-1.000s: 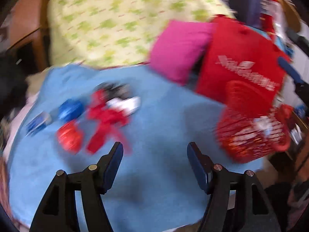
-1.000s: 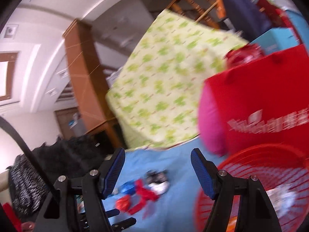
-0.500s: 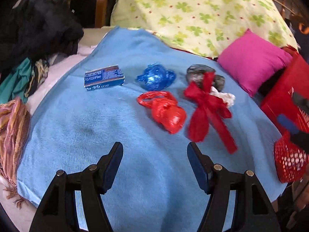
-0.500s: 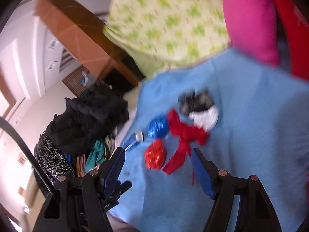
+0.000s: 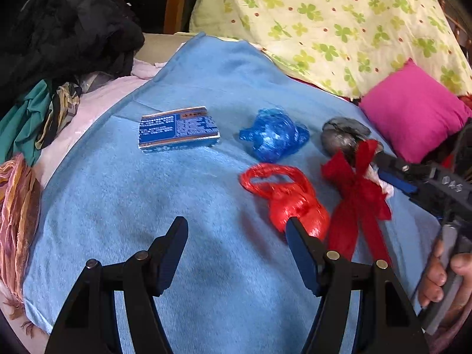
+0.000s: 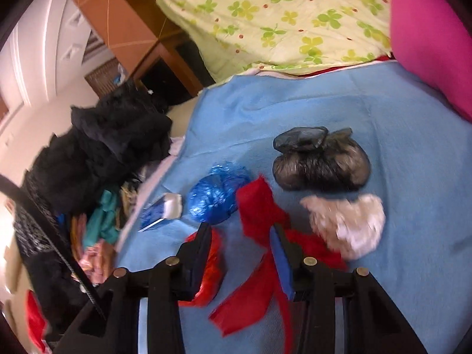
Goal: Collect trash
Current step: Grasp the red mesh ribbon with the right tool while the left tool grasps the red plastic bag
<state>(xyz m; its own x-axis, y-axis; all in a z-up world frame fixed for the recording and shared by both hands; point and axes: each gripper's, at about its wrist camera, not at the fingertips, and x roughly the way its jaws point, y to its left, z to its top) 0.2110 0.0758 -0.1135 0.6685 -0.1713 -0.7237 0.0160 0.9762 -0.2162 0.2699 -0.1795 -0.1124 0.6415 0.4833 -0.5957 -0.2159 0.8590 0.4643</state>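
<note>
Trash lies on a blue blanket [image 5: 165, 194]: a blue printed box [image 5: 178, 127], a blue plastic bag [image 5: 273, 134], a red plastic bag [image 5: 290, 197], a red ribbon bow [image 5: 358, 194], a grey-black bag [image 5: 343, 134] and white crumpled paper [image 6: 351, 224]. My left gripper [image 5: 236, 233] is open, low over the blanket, its right finger just before the red bag. My right gripper [image 6: 240, 236] is open and straddles the red ribbon bow [image 6: 259, 209], with the red bag [image 6: 211, 265] at its left finger. It also shows at the right of the left wrist view [image 5: 392, 174].
A pink cushion [image 5: 413, 109] and a clover-print quilt [image 5: 339, 20] bound the blanket at the back right. A pile of black and coloured clothes [image 5: 59, 38] lies at the left, beside wooden furniture [image 5: 174, 3]. The blanket's near edge drops off at the bottom left.
Both grippers have swung from the red basket toward the trash and come closer. My right gripper has lowered over the red ribbon bow, its jaws narrower than before.
</note>
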